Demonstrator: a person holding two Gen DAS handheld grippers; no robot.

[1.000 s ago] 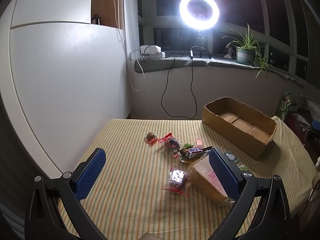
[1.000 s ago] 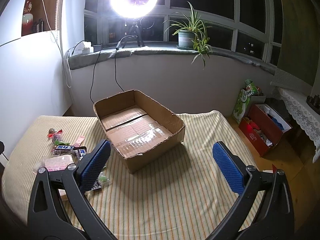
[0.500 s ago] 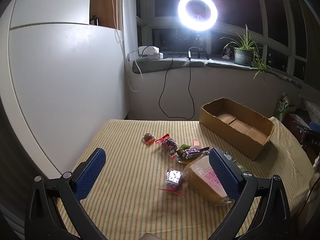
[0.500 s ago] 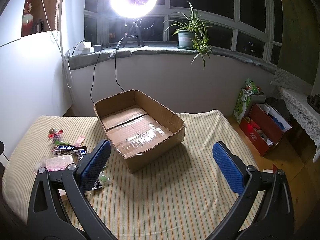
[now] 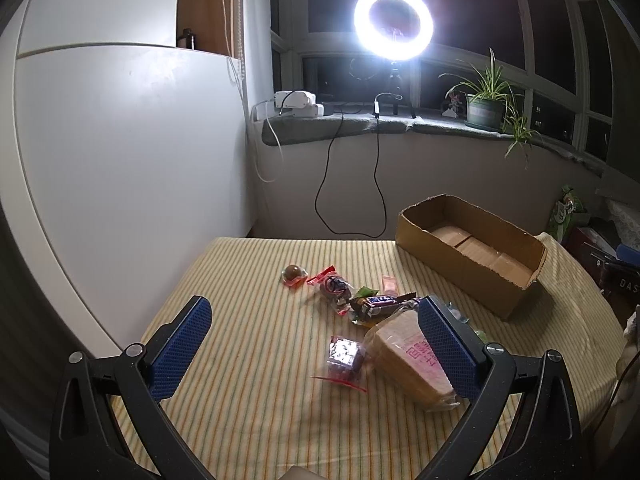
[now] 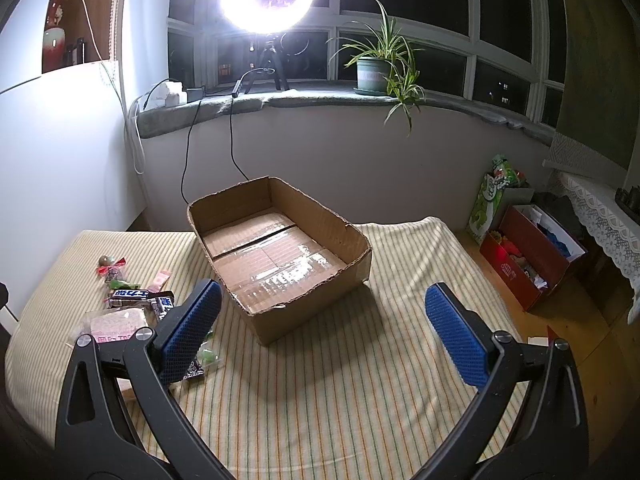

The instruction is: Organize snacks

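Several wrapped snacks lie on the striped tablecloth (image 5: 248,360): a round brown candy (image 5: 293,273), a red-wrapped sweet (image 5: 332,286), a dark chocolate bar (image 5: 380,303), a small clear packet (image 5: 343,356) and a bagged bread loaf (image 5: 408,356). An open cardboard box (image 5: 472,256) stands to their right and holds nothing. My left gripper (image 5: 314,328) hovers open above the snacks. My right gripper (image 6: 324,312) hangs open in front of the box (image 6: 280,256), with the chocolate bar (image 6: 136,298) and the loaf (image 6: 116,322) at its left.
A ring light (image 5: 393,22) glares from the windowsill, with cables hanging down the wall. A potted plant (image 6: 374,68) stands on the sill. A white wall panel (image 5: 120,160) borders the table's left. On the floor at right sits a red box (image 6: 532,256) beside a green bag.
The left wrist view has drifted slightly, so the snacks and box sit a little lower and to the left. The right gripper has not moved. Both stay open.
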